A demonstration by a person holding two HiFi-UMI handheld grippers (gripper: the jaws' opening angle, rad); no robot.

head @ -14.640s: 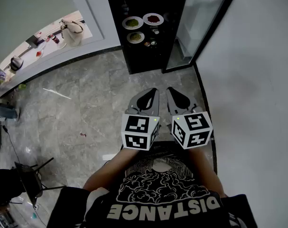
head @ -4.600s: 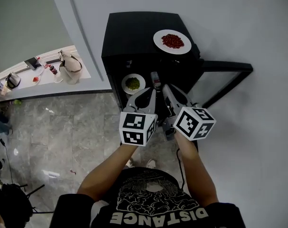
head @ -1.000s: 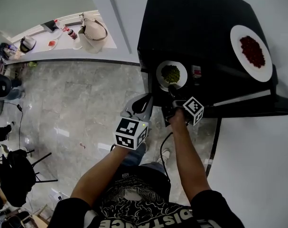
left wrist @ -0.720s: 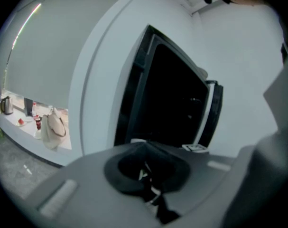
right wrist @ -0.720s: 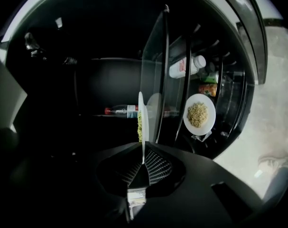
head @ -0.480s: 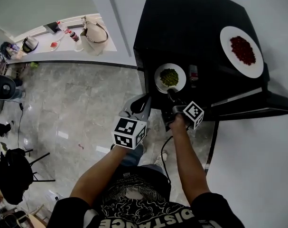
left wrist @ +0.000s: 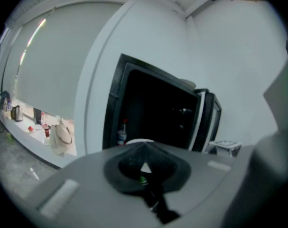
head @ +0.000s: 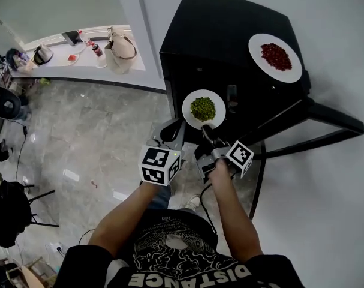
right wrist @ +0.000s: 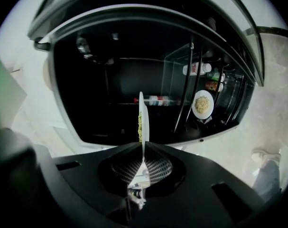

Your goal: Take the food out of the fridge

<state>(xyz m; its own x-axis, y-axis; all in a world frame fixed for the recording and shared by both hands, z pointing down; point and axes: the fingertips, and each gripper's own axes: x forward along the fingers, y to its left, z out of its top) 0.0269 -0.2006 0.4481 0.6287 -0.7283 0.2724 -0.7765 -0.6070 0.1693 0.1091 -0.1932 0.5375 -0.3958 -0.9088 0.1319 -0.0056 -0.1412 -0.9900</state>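
A white plate of green food (head: 203,108) hangs level in front of the open black fridge (head: 229,35), just outside its front edge. My right gripper (head: 205,129) is shut on the plate's near rim, and its jaws have just been closing tighter on it. In the right gripper view the plate (right wrist: 142,120) shows edge-on, pinched between the two jaws (right wrist: 143,145). My left gripper (head: 171,129) is shut and empty, just left of the plate and lower. A plate of red food (head: 275,57) sits on the fridge top. A plate of pale food (right wrist: 202,104) stays on a shelf inside.
The fridge door (head: 325,122) stands open to the right, with bottles in its racks (right wrist: 205,77). A bottle (left wrist: 121,134) stands inside at the fridge's left. A white counter with a bag (head: 123,47) lies far left, across the grey tiled floor (head: 80,137).
The right gripper has risen and pulled back with the green plate, bringing it out of the fridge. The left gripper has risen a little beside it.
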